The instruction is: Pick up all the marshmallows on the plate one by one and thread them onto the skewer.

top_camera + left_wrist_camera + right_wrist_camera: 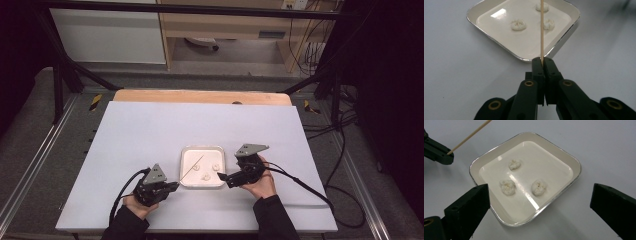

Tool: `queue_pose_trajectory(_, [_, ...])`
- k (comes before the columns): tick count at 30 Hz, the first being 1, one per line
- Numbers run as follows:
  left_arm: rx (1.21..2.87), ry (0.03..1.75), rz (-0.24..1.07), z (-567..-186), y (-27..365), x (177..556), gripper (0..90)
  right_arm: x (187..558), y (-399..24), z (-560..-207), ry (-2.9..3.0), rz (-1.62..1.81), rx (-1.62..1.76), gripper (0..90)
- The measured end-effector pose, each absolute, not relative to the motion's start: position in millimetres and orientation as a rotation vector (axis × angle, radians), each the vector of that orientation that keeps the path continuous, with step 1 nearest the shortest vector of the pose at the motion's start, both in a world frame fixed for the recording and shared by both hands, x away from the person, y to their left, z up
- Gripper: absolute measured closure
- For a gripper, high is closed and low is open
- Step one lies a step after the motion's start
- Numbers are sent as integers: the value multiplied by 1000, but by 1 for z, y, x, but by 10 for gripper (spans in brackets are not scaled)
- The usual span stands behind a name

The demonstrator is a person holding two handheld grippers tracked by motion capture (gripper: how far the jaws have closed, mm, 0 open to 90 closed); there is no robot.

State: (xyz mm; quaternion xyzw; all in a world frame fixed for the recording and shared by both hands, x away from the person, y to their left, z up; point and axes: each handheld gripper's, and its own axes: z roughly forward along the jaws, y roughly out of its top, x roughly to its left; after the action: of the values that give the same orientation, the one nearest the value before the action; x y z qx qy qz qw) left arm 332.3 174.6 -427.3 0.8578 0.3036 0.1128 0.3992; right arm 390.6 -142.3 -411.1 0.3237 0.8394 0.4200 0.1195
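A square white tray with a silvery rim sits in the middle of the table and holds three small white puffy pieces. My left gripper is at the tray's near left corner, shut on a thin wooden skewer that slants up over the tray. In the left gripper view the skewer rises from the shut jaws across the tray. My right gripper is at the tray's near right corner. Its jaws stand wide open above the pieces, with nothing between them.
The tray rests on a white tabletop with a wooden strip along its far edge. Cables trail from both grippers toward the near edge. Black frame posts and more cables stand around the table.
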Motion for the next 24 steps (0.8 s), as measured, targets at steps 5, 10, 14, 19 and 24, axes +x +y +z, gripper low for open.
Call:
queue_pose_trajectory(5, [2161,770,278,-428,176,332,884,397,-134,-413,2455,1215,961,44])
queue_pose_trajectory(10, [2160,770,275,-428,175,332,884,403,-125,-415,2467,1214,967,60])
queue_pose_trajectory(14, [2158,773,274,-428,174,332,884,408,-117,-418,2472,1198,965,96])
queue_pose_trajectory(19, [2158,774,268,-429,174,332,884,414,-110,-423,2496,1189,959,216])
queue_pose_trajectory(24, [2157,773,264,-429,174,333,884,420,-109,-430,2526,1157,961,336])
